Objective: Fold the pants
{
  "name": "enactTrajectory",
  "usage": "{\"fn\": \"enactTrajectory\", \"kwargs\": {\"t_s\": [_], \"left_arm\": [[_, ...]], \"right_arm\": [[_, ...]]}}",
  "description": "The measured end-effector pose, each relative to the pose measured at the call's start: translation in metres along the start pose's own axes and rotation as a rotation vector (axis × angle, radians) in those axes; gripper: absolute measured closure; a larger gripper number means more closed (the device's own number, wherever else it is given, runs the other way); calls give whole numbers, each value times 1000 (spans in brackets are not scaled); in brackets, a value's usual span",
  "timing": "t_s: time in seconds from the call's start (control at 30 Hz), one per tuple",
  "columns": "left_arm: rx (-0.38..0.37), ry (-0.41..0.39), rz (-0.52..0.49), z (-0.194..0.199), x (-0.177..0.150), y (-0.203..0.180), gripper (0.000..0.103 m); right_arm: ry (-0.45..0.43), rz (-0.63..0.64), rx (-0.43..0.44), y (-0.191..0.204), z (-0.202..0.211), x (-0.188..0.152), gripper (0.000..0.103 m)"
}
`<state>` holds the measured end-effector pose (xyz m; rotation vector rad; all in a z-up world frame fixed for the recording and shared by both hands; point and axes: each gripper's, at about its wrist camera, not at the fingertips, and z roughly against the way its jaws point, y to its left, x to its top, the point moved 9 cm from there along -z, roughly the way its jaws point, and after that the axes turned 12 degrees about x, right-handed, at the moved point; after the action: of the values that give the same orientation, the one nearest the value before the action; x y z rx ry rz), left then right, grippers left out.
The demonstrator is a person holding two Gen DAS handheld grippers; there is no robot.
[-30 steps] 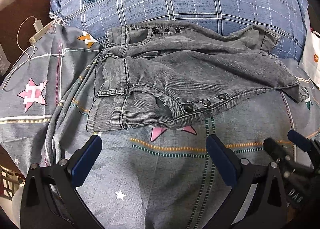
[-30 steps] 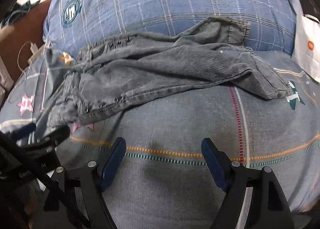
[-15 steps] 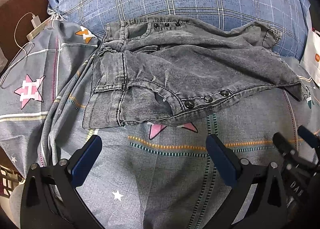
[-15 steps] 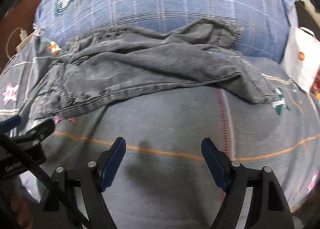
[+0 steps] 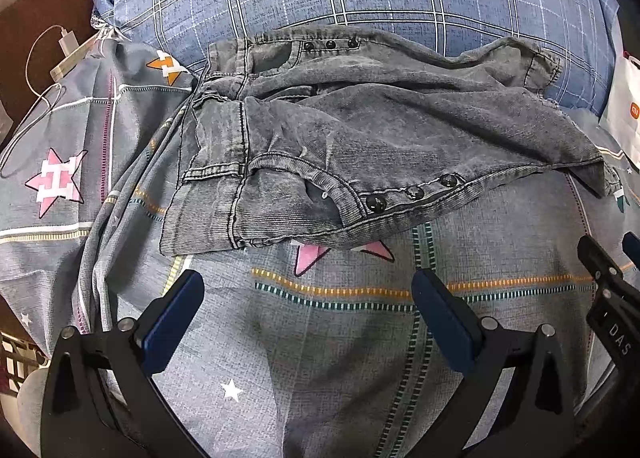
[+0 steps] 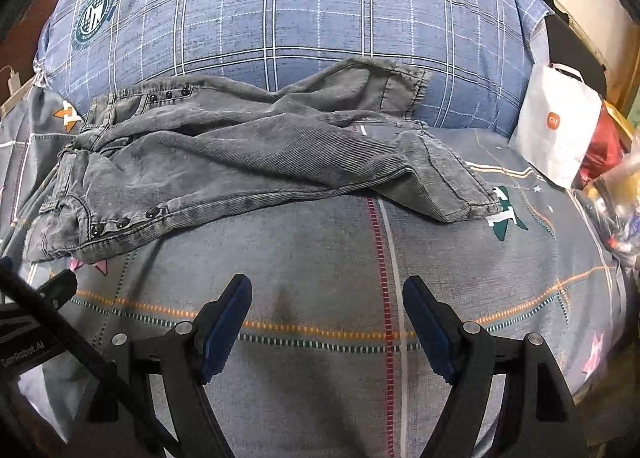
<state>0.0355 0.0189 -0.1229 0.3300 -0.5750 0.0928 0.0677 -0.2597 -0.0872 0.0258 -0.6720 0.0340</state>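
My left claw [image 5: 306, 300] and right claw [image 6: 326, 304] both hang open and empty over the bedsheet [image 6: 320, 258]. Beyond them the pants [image 5: 400, 137] lie crumpled across the bed, waistband to my left, far leg resting against the pillow [image 6: 280, 17].
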Motion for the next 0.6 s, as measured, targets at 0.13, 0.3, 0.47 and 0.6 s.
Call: {"fn": "enactTrajectory", "kwargs": {"t_s": [0.13,0.3,0.47,0.6], "left_arm": [[-1,2,-1,-1,-1,0,0],[-17,0,-2,0,-1,-3,0],[-116,-46,-16,13,3,-21,0],[-163,-105,-86,29,18,-45,0]], "right_arm": [[-2,-6,-6,-2,1,0,24],[2,-17,2,-3,1,-1,24],[-28,-100,67,-19,11,9,24],[-33,-227,172,-47,26,33,24]]}}
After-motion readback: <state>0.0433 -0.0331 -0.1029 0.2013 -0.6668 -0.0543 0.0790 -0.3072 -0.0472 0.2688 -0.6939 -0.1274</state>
